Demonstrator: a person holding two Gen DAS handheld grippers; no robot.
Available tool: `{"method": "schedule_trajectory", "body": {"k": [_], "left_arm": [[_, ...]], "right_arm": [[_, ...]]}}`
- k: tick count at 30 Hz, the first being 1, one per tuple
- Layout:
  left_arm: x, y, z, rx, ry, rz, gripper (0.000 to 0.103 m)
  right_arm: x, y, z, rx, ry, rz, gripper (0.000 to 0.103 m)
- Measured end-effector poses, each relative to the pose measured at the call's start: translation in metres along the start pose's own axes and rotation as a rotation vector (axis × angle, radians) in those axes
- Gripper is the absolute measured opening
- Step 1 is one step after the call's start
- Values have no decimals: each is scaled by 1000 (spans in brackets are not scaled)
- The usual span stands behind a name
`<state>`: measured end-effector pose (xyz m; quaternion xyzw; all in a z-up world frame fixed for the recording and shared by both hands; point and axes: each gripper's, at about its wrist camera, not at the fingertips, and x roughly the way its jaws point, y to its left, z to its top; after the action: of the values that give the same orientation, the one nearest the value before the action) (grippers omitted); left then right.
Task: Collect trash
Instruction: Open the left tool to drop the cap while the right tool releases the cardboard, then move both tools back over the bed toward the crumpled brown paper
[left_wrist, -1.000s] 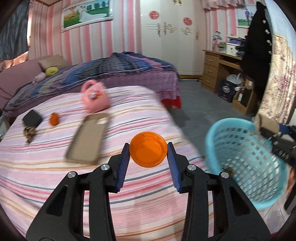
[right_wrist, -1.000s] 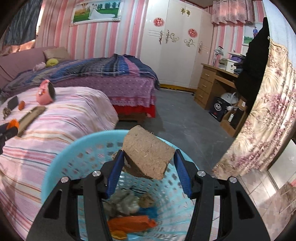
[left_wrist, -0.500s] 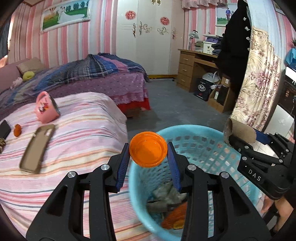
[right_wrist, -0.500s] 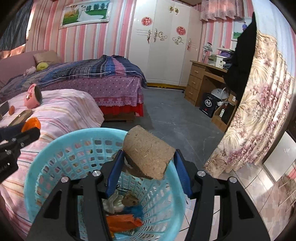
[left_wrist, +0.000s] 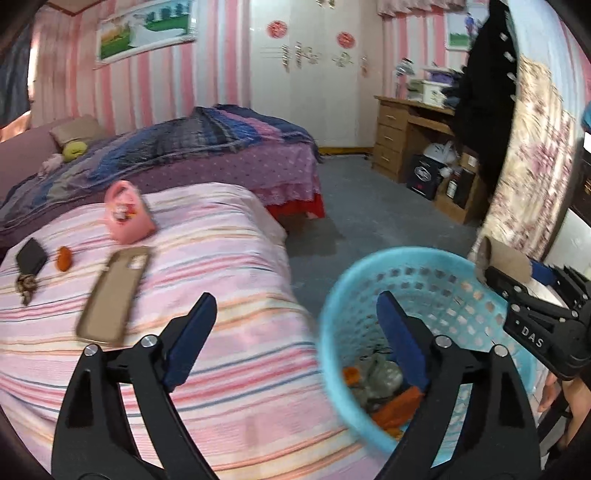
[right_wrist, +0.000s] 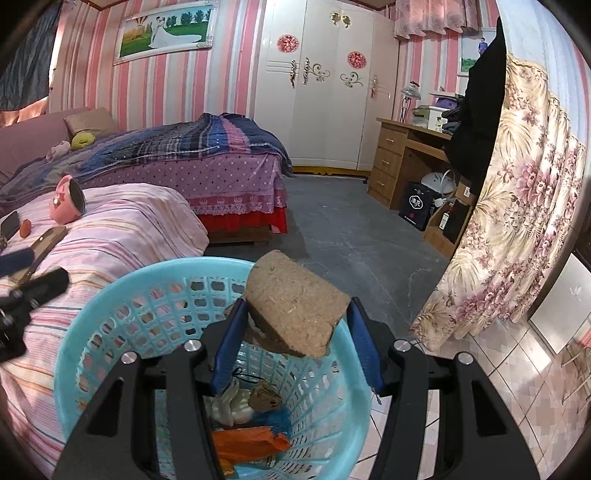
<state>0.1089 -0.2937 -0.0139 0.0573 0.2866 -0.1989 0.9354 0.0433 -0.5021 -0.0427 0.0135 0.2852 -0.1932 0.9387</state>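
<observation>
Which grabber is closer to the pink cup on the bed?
Left. The left gripper hangs over the bed's edge, nearer the pink cup. The right gripper sits beyond the blue basket, farther away.

Pink-striped walls (right_wrist: 236, 85), white wardrobe (right_wrist: 325, 88), grey floor (right_wrist: 343, 229), wooden desk (right_wrist: 402, 158).

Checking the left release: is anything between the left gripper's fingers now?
Nothing. In the left wrist view the left gripper has opening jaws with only the striped bedspread and the blue basket rim behind the gap.

Left gripper (left_wrist: 295, 332) jaws opening, right gripper (right_wrist: 295, 343) clamped
</observation>
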Motion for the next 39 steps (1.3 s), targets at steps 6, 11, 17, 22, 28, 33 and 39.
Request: {"method": "schedule_trajectory", "body": {"k": [6,11,17,22,28,33,39], "left_arm": [[-21,37,6,-44,-44,63,93],[-36,71,8,-91,-59,96,94],[-52,104,9,-105,-81,139,94],[-63,133,10,-136,-100,169,97],[-70,170,18,-151,-109,214,97],[-74,202,22,-178,-117,251,97],[-73,247,26,-185,-106,301,97]], "right_arm": [[-2,18,5,-8,6,22,57],[-4,42,9,-24,18,33,67],[-5,63,14,-36,17,17,87],[-7,80,20,-18,7,8,94],[-8,103,26,-37,-6,7,96],[-8,129,32,-58,-1,56,96],[-10,159,39,-65,-6,107,96]]}}
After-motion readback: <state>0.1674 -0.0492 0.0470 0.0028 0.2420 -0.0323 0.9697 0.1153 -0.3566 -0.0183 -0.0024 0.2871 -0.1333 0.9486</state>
